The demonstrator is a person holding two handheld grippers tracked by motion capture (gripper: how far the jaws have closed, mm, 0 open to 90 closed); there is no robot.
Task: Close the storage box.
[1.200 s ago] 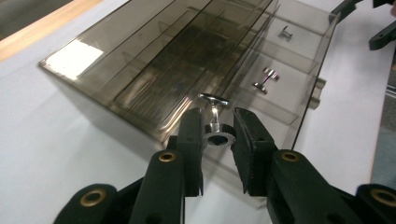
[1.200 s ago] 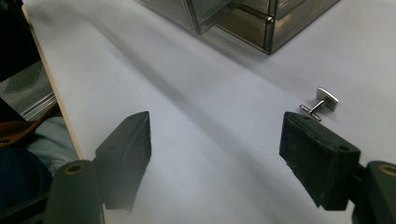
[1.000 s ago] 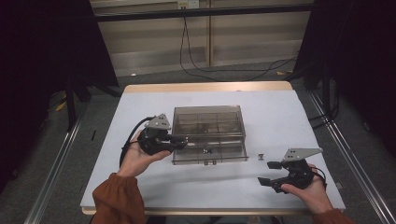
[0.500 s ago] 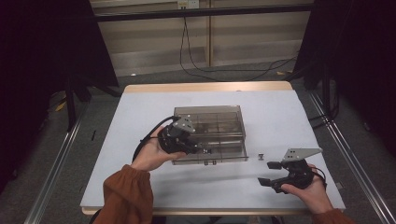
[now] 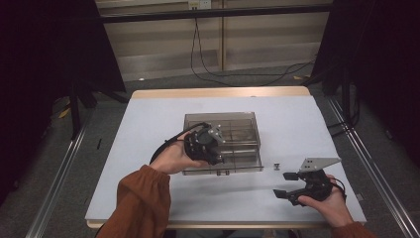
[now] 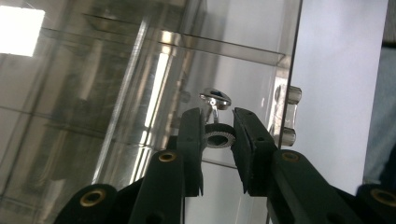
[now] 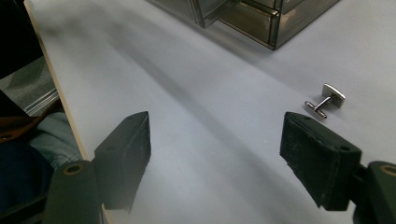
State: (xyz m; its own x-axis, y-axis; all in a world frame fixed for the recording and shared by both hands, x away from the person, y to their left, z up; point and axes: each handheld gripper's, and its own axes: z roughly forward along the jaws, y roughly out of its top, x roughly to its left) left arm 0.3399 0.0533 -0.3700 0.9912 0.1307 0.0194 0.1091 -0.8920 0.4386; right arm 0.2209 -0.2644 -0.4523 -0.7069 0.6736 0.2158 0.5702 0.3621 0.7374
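A clear plastic compartment box (image 5: 237, 124) sits mid-table, with its dividers (image 6: 140, 93) close up in the left gripper view. My left gripper (image 5: 210, 148) hovers over the box's front-left part, shut on a small silver cufflink (image 6: 215, 116) with a round face and a knurled disc base. A second silver cufflink (image 5: 277, 166) (image 7: 327, 100) lies on the white table right of the box. My right gripper (image 5: 287, 184) (image 7: 215, 154) rests near the front right edge, open, jaws wide apart with nothing between them, a little short of that cufflink.
The white table (image 5: 148, 129) has bare surface left of and in front of the box. Its front edge (image 7: 51, 88) runs close to my right gripper. The box's latch tabs (image 6: 289, 114) stick out on its front wall. Dark floor and cables lie beyond the table.
My left gripper has moved right from the box's left side to above its front-left compartments. The right gripper has stayed put.
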